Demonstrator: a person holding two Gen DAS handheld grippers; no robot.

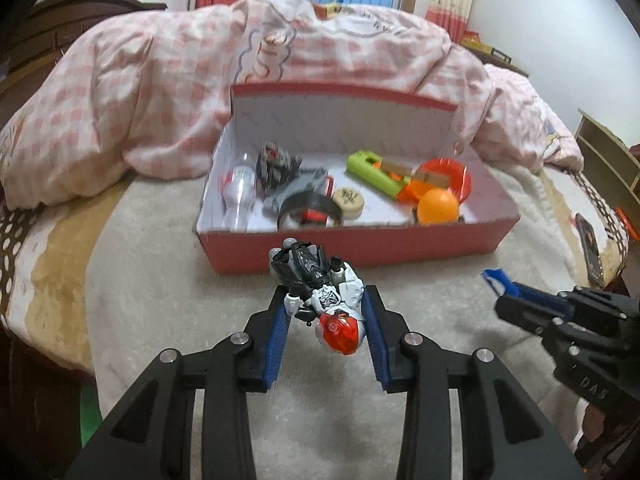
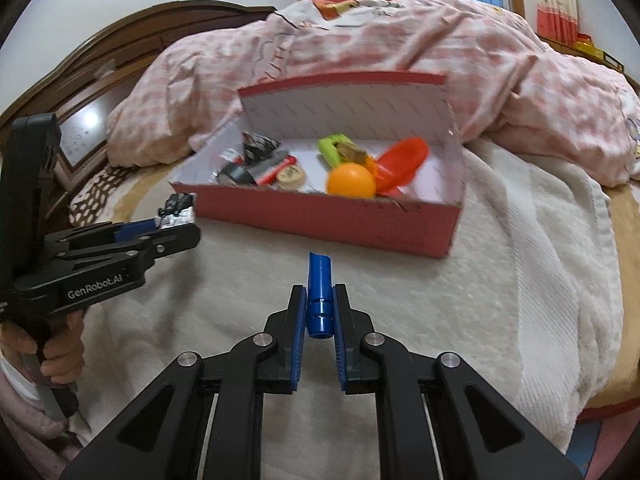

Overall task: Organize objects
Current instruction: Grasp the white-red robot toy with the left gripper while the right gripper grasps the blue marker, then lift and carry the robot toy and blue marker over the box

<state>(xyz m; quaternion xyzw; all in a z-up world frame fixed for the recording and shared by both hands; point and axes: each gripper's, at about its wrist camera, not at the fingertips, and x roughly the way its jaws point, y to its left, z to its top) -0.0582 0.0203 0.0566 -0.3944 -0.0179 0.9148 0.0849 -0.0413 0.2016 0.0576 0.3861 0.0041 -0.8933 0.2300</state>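
Left wrist view: the left gripper [image 1: 326, 312] is clamped part-way closed on a toy figure [image 1: 320, 292], red head toward the camera; the red box [image 1: 352, 246] sits just ahead of the fingertips. Carry the figure forward over the near wall before releasing, clear of the orange ball [image 1: 438, 206] ahead to the right. Right wrist view: the right gripper [image 2: 320, 312] is nearly closed on a blue tube [image 2: 319, 296], which sticks out past the fingertips. Keep it above the near wall and away from the other gripper.
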